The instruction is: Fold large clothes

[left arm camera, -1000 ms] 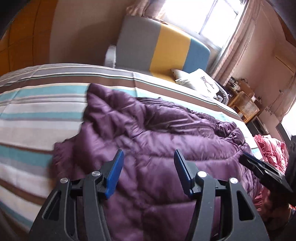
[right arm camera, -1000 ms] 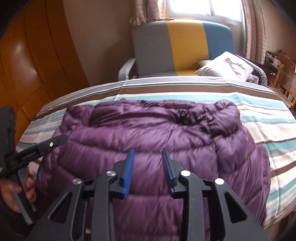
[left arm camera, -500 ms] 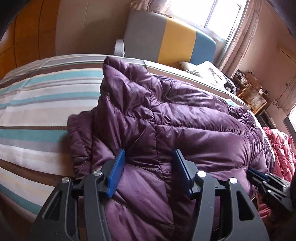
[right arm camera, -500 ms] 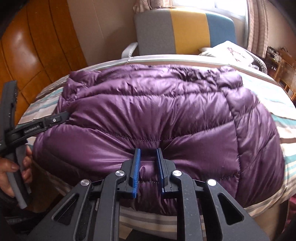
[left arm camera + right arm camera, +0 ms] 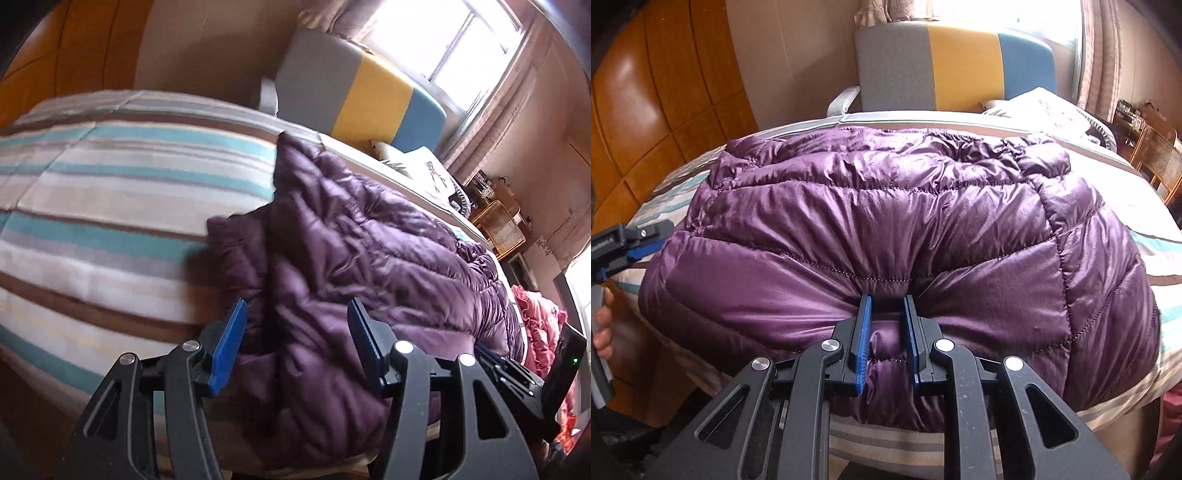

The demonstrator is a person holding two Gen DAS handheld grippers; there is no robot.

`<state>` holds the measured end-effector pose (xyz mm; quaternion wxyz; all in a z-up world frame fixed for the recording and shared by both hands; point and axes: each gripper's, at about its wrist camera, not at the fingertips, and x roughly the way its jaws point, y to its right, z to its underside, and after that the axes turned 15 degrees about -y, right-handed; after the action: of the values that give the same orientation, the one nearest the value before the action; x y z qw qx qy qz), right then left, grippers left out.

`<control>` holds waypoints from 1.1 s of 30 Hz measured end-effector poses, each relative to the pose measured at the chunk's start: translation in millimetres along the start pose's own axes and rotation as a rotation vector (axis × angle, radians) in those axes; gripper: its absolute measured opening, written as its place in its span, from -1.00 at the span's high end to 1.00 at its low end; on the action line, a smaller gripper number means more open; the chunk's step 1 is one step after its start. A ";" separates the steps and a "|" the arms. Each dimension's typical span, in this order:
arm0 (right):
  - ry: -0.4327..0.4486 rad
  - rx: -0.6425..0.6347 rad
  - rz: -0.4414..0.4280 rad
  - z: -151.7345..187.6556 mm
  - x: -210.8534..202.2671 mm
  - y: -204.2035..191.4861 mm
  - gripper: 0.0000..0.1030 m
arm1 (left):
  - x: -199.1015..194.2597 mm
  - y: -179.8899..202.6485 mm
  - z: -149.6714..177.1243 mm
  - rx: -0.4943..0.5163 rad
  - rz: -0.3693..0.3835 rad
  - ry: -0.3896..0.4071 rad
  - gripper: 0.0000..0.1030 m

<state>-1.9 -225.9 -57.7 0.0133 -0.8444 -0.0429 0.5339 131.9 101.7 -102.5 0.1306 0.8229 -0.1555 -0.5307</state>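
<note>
Left wrist view: The left gripper (image 5: pixel 295 343) has its fingers spread wide, straddling the near edge of the purple quilted puffer jacket (image 5: pixel 369 258) without pinching it. The jacket lies on the bed with the teal, grey and brown striped cover (image 5: pixel 110 206), occupying the right part of the view; bare cover lies to the left. A loose flap, possibly a sleeve, sticks out at the jacket's left side. A pink ruffled garment (image 5: pixel 539 325) lies at far right, beyond the jacket. The image is slightly blurred.

Right wrist view: The right gripper (image 5: pixel 886 325) has its fingers nearly closed, clamped on a pinch of the jacket's near edge (image 5: pixel 886 343); fabric puckers toward the grip. The jacket spans the bed from left to right, so its long axis appears to run across the view, one long edge at the near bed edge and the other toward the grey, yellow and blue striped chair (image 5: pixel 956 66). Which end is the collar cannot be told. The left gripper shows at far left, beside the jacket's left end.

Assessment: The jacket looks bunched or partly doubled, not a neat packet. Judged early to midway; further folds and squaring remain.
</note>
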 end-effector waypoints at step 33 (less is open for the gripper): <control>-0.095 0.017 -0.016 17.9 4.8 1.1 0.66 | 45.2 -34.7 -5.4 -0.090 0.377 -0.081 0.71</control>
<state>-16.0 -227.0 -69.8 0.0229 -0.8176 -0.0457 0.5735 158.5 115.9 -151.2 0.2577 0.7507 -0.2880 -0.5358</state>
